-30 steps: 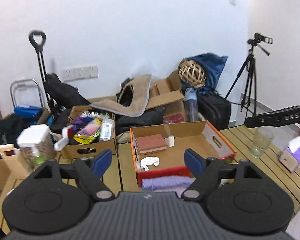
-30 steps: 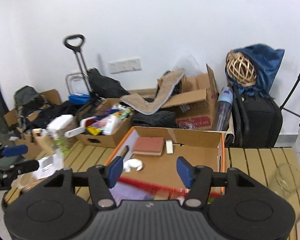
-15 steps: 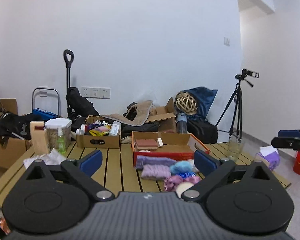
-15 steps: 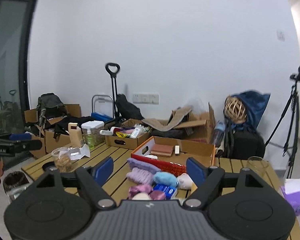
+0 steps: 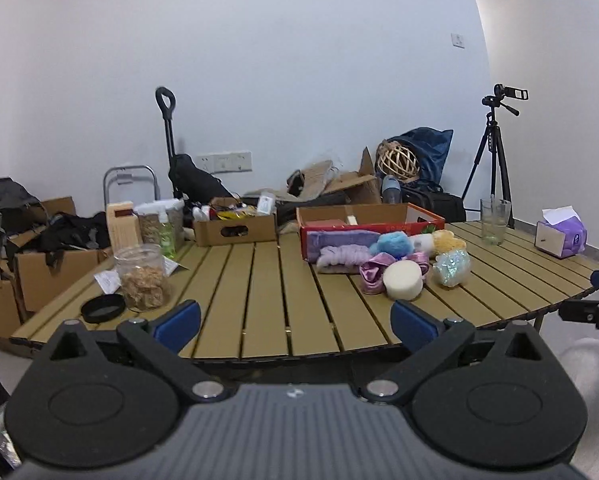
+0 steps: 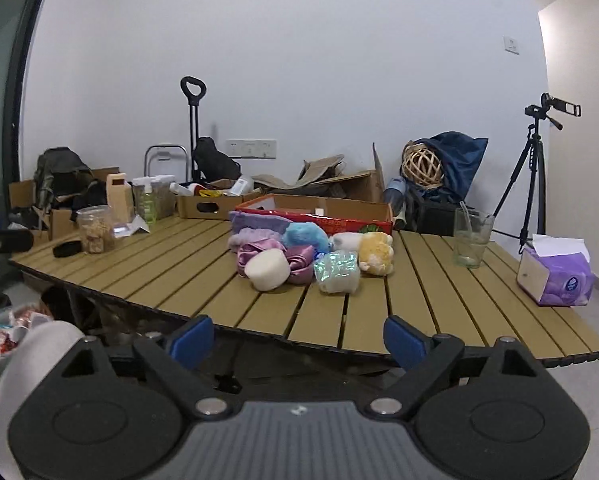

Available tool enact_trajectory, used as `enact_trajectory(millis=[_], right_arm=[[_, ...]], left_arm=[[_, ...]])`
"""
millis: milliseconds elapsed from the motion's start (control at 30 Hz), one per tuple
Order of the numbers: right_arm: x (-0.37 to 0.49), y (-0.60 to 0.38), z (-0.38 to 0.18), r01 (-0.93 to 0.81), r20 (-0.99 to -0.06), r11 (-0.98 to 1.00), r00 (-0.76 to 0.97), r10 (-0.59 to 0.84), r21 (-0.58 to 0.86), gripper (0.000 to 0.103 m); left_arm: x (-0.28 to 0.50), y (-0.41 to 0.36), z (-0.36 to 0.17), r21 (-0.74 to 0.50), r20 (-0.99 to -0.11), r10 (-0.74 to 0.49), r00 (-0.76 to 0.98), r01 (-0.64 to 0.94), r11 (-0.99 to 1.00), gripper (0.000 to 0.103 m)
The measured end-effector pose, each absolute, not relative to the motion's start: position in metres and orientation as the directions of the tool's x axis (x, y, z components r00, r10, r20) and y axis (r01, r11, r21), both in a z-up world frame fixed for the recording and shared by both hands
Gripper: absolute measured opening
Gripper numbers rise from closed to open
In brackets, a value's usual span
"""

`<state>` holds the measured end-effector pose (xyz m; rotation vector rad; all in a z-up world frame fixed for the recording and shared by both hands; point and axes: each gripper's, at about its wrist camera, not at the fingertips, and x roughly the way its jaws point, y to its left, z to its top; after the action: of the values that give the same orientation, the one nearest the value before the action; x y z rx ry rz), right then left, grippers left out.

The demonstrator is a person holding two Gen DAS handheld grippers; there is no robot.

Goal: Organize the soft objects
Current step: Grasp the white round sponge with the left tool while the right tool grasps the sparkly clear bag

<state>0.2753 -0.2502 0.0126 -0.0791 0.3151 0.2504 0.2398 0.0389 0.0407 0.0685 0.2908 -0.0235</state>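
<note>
change: both views now farther back than before, table edge (image 5: 299, 344) in sight
left gripper (image 5: 295, 320): jaws apart, empty
right gripper (image 6: 297, 338): jaws apart, empty
hidden: red box (image 6: 319, 220) contents mostly behind soft pile (image 6: 311, 254)

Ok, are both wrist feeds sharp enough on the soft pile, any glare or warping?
Left wrist: soft pile sharp, light even, table slats bowed by the fisheye. Right wrist: pile crisp, shiny pouch glints slightly, no heavy glare; blurred pale shape at lower left edge.
</note>
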Motion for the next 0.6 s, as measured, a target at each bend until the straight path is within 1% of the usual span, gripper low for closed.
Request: enact_trajectory(millis=[167,233,333,500,600], right_arm=[[0.294,-0.247,0.004,-0.236,-0.325,0.972,0.92,0.22,-0.009,0.091],[0.309,-0.248,-0.002,-0.226,-0.334,0.974,0.917,0.216,0.01,0.089],[0.335,-0.249,-0.01,-0.21,-0.36,0.977,0.909,0.209,0.037,0.085],[0.385,-0.253,-0.014,-0.201,-0.376,0.976,0.901,0.216,0.078,0.084],[0.419,-0.255,-0.015,-0.195,-0.381,0.975,0.898,0.22,0.104,0.083]], left_arm=[[0.274,0.021,0.023,0.054,-0.349,-0.062,0.935,0.086,0.995,0.103],[0.295,0.009,0.017,0.036,-0.37,-0.099,0.924,0.121,0.992,0.103],[0.336,-0.013,0.007,0.016,-0.398,-0.159,0.904,0.18,0.984,0.103],[0.412,-0.04,-0.01,-0.011,-0.456,-0.209,0.865,0.23,0.973,0.103],[0.452,-0.051,-0.017,-0.04,-0.476,-0.235,0.848,0.246,0.968,0.098]])
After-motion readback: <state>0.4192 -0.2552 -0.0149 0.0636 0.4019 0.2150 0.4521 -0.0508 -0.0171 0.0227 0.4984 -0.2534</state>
